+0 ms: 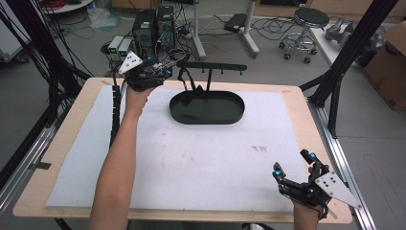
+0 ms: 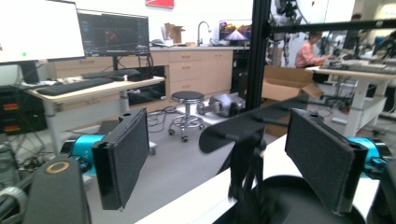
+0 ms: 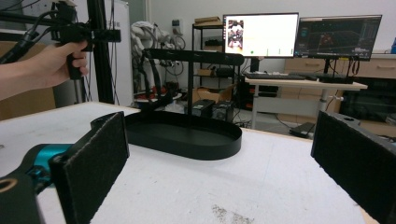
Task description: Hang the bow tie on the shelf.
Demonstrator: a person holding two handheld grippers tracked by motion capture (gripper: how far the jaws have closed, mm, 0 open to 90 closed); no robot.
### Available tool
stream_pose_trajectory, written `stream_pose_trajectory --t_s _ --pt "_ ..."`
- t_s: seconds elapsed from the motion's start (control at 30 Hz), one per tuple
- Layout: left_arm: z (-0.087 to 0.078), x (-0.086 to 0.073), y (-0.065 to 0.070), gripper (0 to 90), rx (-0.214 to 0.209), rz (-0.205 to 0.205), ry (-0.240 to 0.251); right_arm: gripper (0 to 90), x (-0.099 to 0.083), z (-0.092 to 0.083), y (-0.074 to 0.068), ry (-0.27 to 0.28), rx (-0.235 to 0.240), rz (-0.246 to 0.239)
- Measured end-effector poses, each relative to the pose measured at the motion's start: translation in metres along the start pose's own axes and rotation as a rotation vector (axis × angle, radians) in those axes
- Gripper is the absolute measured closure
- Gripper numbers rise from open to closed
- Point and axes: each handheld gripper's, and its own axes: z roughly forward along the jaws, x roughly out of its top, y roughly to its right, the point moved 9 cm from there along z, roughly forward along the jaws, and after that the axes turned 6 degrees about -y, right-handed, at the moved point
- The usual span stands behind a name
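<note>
The counter, covered by a white mat, carries a single fixture: a black oval tray at the far middle, from which a post rises to a horizontal hanger bar fitted with small pegs. A dark strap-like item hangs from the left end of the bar, its lower part dropping toward the tray; in the left gripper view it appears as a dark, blurred strip below the bar, too soft to identify further.

The left tool is raised at the far left of the tray, level with the bar, and aimed at the hanging item. Its jaws stand wide apart with nothing between them; the left gripper view places the item in the gap ahead of the pads, apparently not yet touched.

The right tool rests low at the near right corner of the mat, well apart from the tray, jaws wide and empty; the right gripper view looks across bare mat to the tray and bar.

Judged progress: early. The approach to the hanging item seems nearly complete; closing on it, lifting it clear of its peg and placing it all appear to remain.
</note>
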Motion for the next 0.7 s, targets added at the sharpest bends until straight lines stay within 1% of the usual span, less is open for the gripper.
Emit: stream_pose_trajectory --t_s 0.03,0.07,0.1,0.17,0.27,0.3,0.33,0.37,0.4,0.43,0.47,0.5,0.53,0.57,0.6,0.63,0.7 --pt "-0.009 -0.001 0.000 20.1 0.003 0.003 0.004 3.1 0.000 0.001 0.000 0.001 0.003 0.005" --pt "-0.009 -0.001 0.000 19.1 0.003 0.003 0.004 3.1 0.000 0.001 0.000 0.001 0.003 0.005" --pt "-0.014 -0.001 0.001 17.3 0.001 0.004 0.004 3.1 0.000 0.002 0.000 0.003 0.002 0.002" --pt "-0.025 0.001 0.003 17.1 0.001 0.012 0.010 3.1 -0.001 0.002 0.000 0.000 0.001 0.001" --pt "-0.042 0.004 0.006 16.0 0.015 0.033 0.014 3.1 -0.003 0.002 0.001 -0.003 -0.006 0.002" --pt "-0.048 0.005 0.008 16.0 0.015 0.036 0.017 3.1 -0.007 0.003 0.004 -0.009 -0.015 0.016" --pt "-0.053 0.006 0.009 16.0 0.016 0.040 0.022 3.1 -0.007 0.003 0.004 -0.009 -0.015 0.016" --pt "-0.061 0.007 0.011 16.0 0.020 0.040 0.025 3.1 -0.010 0.003 0.008 -0.015 -0.028 0.022" --pt "-0.068 0.008 0.013 16.0 0.021 0.039 0.032 3.1 -0.010 0.003 0.008 -0.015 -0.028 0.022" --pt "-0.081 0.010 0.017 16.0 0.028 0.050 0.050 3.1 -0.012 0.002 0.010 -0.019 -0.040 0.028" --pt "-0.081 0.010 0.017 16.0 0.028 0.050 0.050 3.1 -0.012 0.002 0.010 -0.019 -0.040 0.028" --pt "-0.090 0.011 0.020 16.0 0.030 0.068 0.052 3.1 -0.014 0.002 0.013 -0.023 -0.049 0.030" --pt "-0.097 0.012 0.021 16.0 0.040 0.078 0.056 3.1 -0.014 0.002 0.013 -0.023 -0.049 0.030" --pt "-0.105 0.013 0.022 16.0 0.049 0.086 0.056 3.1 -0.017 0.001 0.017 -0.028 -0.059 0.035" --pt "-0.111 0.014 0.023 16.0 0.054 0.086 0.061 3.1 -0.017 0.001 0.017 -0.028 -0.059 0.035" --pt "-0.121 0.016 0.023 16.0 0.063 0.076 0.077 3.1 -0.019 0.000 0.020 -0.032 -0.072 0.041" --pt "-0.139 0.018 0.024 16.0 0.077 0.064 0.095 3.1 -0.020 0.000 0.021 -0.033 -0.077 0.041"
